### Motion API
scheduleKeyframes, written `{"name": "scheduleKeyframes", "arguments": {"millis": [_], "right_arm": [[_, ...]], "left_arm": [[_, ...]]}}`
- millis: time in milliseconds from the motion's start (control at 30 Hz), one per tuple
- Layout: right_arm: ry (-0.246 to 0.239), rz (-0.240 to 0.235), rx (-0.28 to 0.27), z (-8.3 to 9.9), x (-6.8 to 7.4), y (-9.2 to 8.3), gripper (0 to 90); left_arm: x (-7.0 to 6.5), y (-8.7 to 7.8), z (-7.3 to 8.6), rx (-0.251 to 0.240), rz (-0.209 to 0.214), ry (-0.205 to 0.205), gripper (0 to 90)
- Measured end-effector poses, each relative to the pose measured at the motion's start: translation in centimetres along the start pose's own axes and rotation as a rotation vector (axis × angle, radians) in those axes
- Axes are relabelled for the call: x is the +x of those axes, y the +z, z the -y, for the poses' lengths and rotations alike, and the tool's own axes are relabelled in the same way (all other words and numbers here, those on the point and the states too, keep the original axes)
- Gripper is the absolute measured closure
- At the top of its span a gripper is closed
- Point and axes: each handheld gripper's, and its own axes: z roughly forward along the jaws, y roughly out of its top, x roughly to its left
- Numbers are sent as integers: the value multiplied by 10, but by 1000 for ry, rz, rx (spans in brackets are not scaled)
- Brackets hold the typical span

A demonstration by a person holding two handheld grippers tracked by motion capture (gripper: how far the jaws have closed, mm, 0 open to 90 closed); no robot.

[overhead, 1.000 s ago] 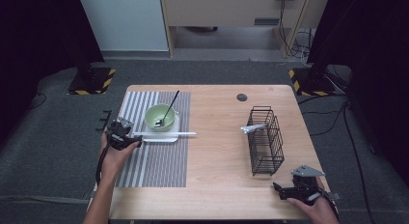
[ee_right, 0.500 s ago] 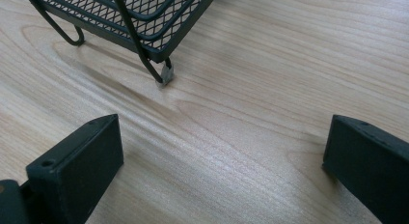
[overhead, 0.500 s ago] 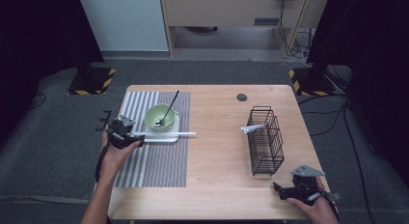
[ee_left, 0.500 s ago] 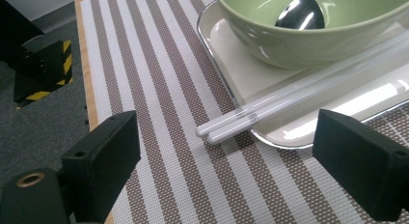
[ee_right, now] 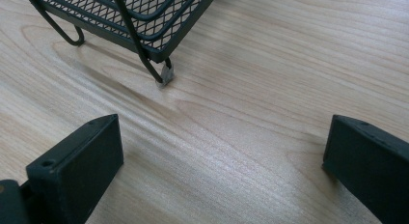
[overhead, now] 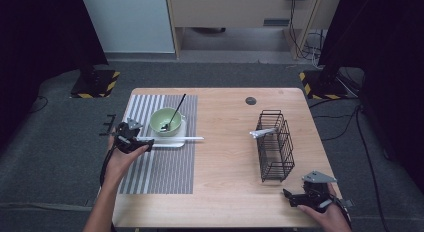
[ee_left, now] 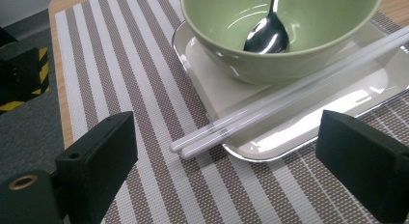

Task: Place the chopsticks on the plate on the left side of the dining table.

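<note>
Left gripper view, white chopsticks (ee_left: 270, 119) — paired, glossy

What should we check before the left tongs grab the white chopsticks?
1. Left tongs open wide enough: ok, jaws stand apart with nothing pinched.
2. Chopsticks lined up between the jaws: ok, their near ends lie between the jaws, just ahead.
3. Chopsticks lying together: ok, side by side across the white tray, ends on the striped mat.
4. Green bowl out of the way: cannot tell, the chopsticks run very close to its side.
5. Spoon steady: ok, resting in the bowl.
6. Right tongs out of the way: ok, open over bare table near the wire basket.
</note>
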Motion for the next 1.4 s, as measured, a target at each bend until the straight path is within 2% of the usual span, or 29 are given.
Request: {"name": "scheduleKeyframes", "arguments": {"millis": [333, 667, 900, 1267, 1400], "right_arm": [[0, 0, 0, 0, 0, 0, 4], [1, 1, 0, 0, 0, 0, 4], [2, 1, 0, 0, 0, 0, 4], [1, 2, 0, 0, 0, 0, 3], [1, 2, 0, 0, 0, 0, 3]], "left_arm": [[-1, -11, -6, -75, 56, -11, 63], [-1, -21, -14, -84, 52, -8, 51], [-4, -28, -20, -104, 75, 1, 46], [-5, -40, -25, -120, 82, 22, 44], [-8, -42, -28, -134, 99, 20, 40]]}}
